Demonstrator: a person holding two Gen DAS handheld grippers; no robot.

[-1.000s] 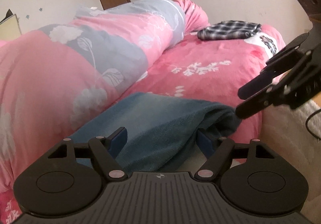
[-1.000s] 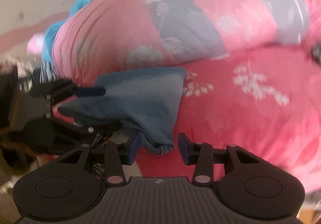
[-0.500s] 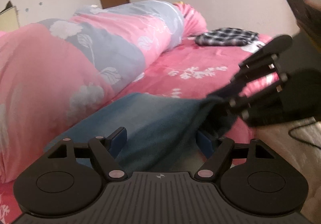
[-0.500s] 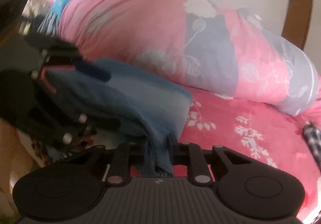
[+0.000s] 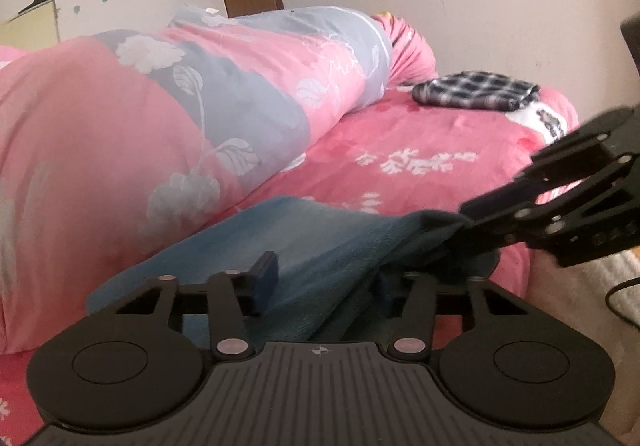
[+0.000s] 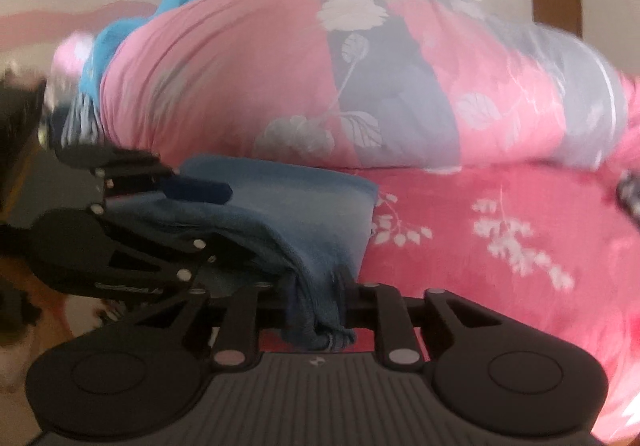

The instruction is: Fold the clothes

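Two grippers hold one blue garment [image 5: 304, 242] on a pink bed [image 5: 420, 150] — left gripper [image 5: 320, 282] just closing on it, right gripper [image 6: 316, 302] pinching its bunched edge at 6 o'clock.

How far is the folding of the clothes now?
Done: one plaid garment lies folded at the far end of the bed. In hand: the blue cloth at the near edge, which seems doubled over. The right gripper pinches its corner, jaws having just opened a little, and the left gripper has just been closing around its edge. Left: finishing this fold and laying it flat.
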